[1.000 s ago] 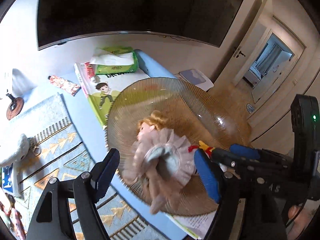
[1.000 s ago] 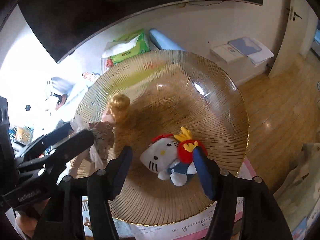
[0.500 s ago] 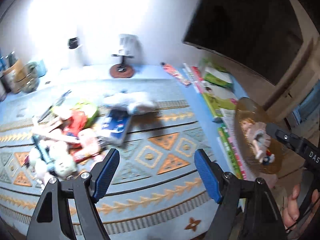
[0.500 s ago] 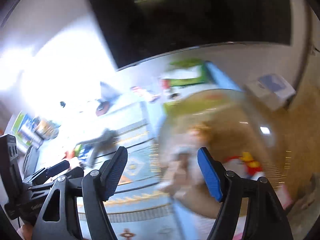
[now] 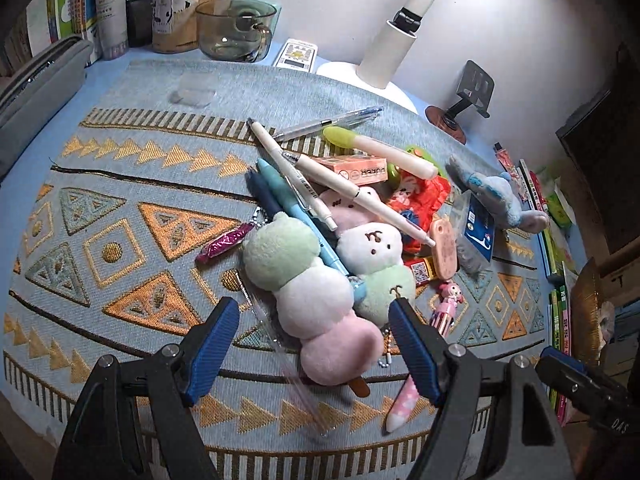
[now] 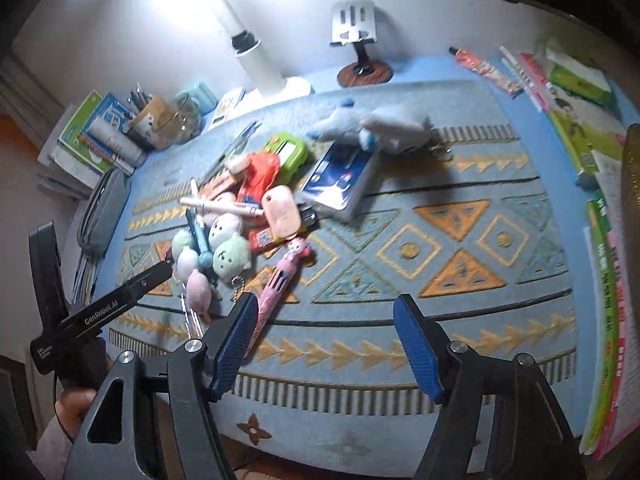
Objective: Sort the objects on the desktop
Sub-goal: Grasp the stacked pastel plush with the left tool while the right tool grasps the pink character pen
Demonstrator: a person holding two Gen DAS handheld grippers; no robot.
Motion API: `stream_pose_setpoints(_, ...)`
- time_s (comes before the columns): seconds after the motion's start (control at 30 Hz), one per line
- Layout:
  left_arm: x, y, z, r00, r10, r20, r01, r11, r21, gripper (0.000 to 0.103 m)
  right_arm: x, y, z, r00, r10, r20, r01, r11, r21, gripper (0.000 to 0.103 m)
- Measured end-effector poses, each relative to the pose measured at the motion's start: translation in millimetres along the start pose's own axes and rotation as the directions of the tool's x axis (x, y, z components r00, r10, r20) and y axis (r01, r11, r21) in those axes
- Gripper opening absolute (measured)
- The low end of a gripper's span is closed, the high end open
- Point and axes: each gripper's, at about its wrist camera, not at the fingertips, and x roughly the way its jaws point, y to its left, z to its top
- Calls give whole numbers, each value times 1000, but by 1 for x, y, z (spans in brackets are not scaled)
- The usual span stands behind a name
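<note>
A pile of small objects lies on a patterned blue mat point(image 5: 132, 216). In the left wrist view a dango plush point(image 5: 316, 300) in green, white and pink lies between the fingers of my open left gripper point(image 5: 314, 344). Beside it lie a second dango plush point(image 5: 376, 256), several pens point(image 5: 304, 180), an orange box point(image 5: 352, 170) and a grey-blue plush point(image 5: 496, 196). My right gripper point(image 6: 326, 340) is open and empty over the mat's front part, right of a pink character pen point(image 6: 280, 280). The left gripper also shows in the right wrist view point(image 6: 120, 300).
A white lamp point(image 5: 404, 28), a glass mug point(image 5: 236, 28), a pen holder point(image 5: 180, 12), books and a grey pencil case point(image 5: 36, 80) stand along the back and left. Books point(image 6: 568, 116) and the amber glass plate point(image 5: 586, 312) lie at the right edge. A phone stand point(image 6: 356, 40) is at the back.
Both grippers have swung left, away from the glass plate with the doll and Hello Kitty plush, to the pile on the mat. The left gripper now straddles the dango plush.
</note>
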Motion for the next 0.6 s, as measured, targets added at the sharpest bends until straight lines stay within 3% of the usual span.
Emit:
stream_pose_setpoints(0.2, 27, 11, -1, 998, -37, -55, 36, 999, -26, 73, 26, 21, -7, 998, -30, -60, 32, 999, 20, 66)
stream_pose_setpoints(0.3, 29, 12, -4, 998, -45, -35, 45, 999, -19, 73, 30, 22, -9, 996, -46, -75, 48, 998, 30, 66)
stream_pose_setpoints(0.4, 30, 4, -4, 1000, -13, -10, 13, 999, 39, 62, 35, 23, -12, 994, -63, -89, 67, 997, 37, 66)
stream_pose_setpoints(0.5, 29, -4, -2, 999, -36, -1, 36, 994, 101, 42, 39, 23, -16, 992, -66, -106, 71, 997, 40, 66)
stream_pose_setpoints(0.6, 24, -3, -3, 999, -37, -6, 38, 991, 132, 42, 46, 24, -19, 991, -62, -123, 68, 997, 46, 66)
